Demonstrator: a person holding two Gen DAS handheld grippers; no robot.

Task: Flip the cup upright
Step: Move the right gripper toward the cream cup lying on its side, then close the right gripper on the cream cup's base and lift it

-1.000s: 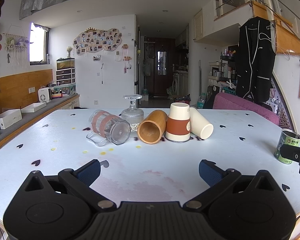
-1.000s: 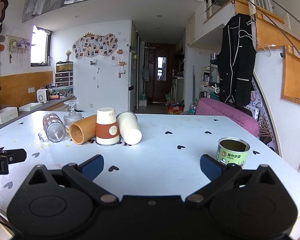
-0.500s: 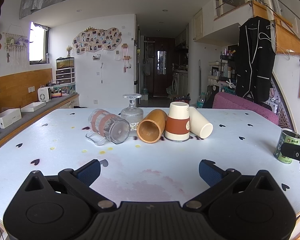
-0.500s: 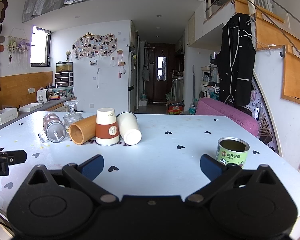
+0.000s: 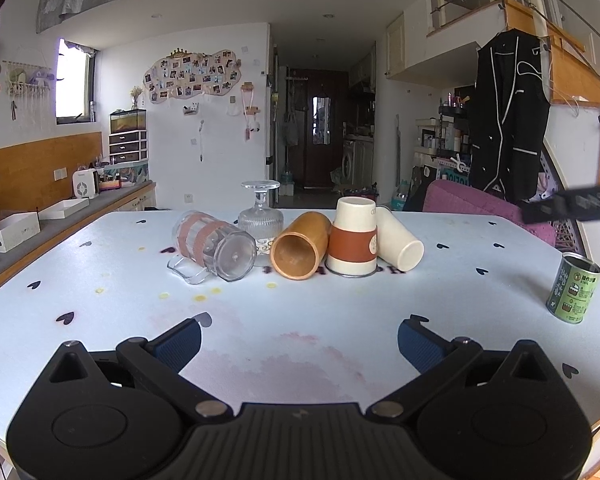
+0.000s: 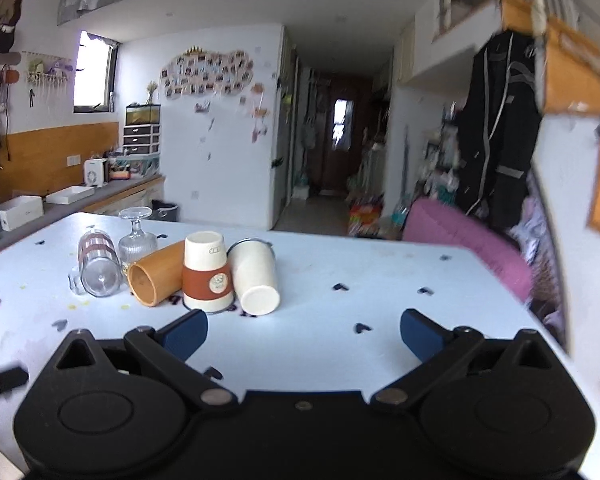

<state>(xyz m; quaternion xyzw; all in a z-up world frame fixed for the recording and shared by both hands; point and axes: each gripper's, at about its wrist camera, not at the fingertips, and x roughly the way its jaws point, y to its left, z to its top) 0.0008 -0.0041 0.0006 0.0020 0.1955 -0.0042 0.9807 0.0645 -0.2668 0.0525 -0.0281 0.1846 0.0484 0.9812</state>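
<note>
Several cups stand in a row on the white table (image 5: 300, 332). A clear glass mug (image 5: 214, 246) lies on its side. A stemmed glass (image 5: 260, 216) stands upside down. An orange cup (image 5: 300, 250) lies on its side, mouth toward me. A paper cup with a brown sleeve (image 5: 352, 236) stands upside down. A cream cup (image 5: 400, 238) lies on its side. My left gripper (image 5: 298, 338) is open and empty, well short of them. My right gripper (image 6: 304, 330) is open and empty, close before the cream cup (image 6: 256, 276) and the paper cup (image 6: 208, 272).
A green tin can (image 5: 574, 288) stands at the table's right edge. A pink chair (image 6: 472, 248) is behind the table at the right. A counter with white boxes (image 5: 16, 228) runs along the left wall. The right gripper's body (image 5: 572, 202) shows at the left view's right edge.
My right gripper has risen and moved forward and left toward the cups; the tin can has left its view. My left gripper has barely moved.
</note>
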